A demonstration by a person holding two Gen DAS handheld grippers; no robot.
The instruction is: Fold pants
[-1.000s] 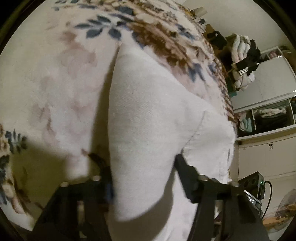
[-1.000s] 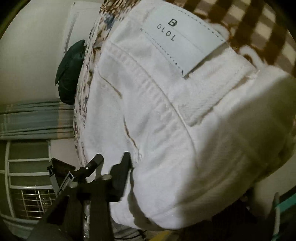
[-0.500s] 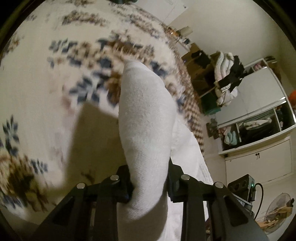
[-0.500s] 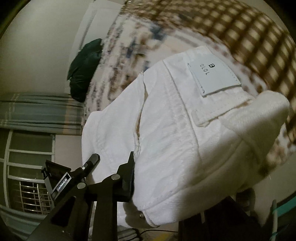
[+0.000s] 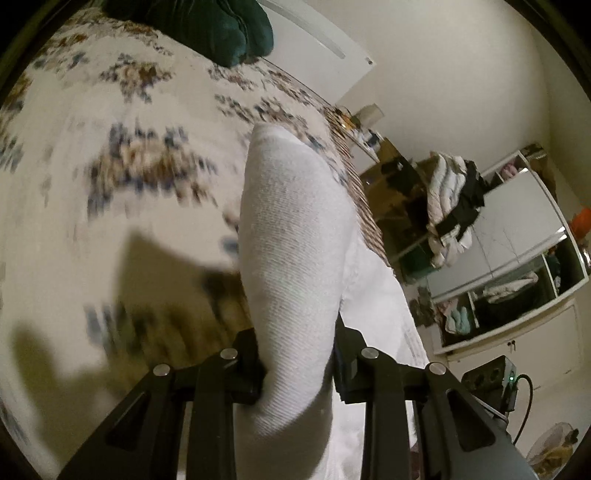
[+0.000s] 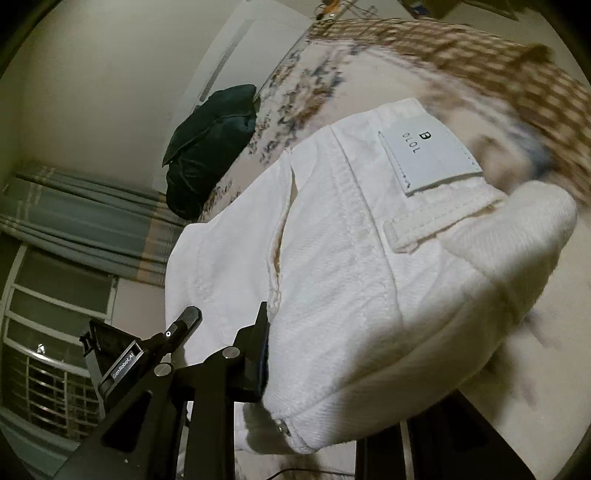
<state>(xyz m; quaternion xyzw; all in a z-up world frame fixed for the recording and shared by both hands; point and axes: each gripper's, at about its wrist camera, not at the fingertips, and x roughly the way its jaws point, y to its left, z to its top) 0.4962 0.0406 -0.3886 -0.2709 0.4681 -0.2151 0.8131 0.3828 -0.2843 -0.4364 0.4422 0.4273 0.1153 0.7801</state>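
The white pants hang bunched between my left gripper's two fingers, which are shut on a thick fold of the fabric, lifted above the floral bedspread. In the right wrist view the pants' waistband with a white label fills the frame. My right gripper is shut on the waist end. Its left finger presses the cloth; the right finger is hidden under the fabric.
A dark green cushion lies at the bed's far end, also in the right wrist view. A shelf unit with piled clothes and a white cupboard stand right. A curtained window is left.
Both grippers have risen with the pants, lifting them off the bed. The left gripper closed on a fold of fabric a second ago. More of the room shows now.
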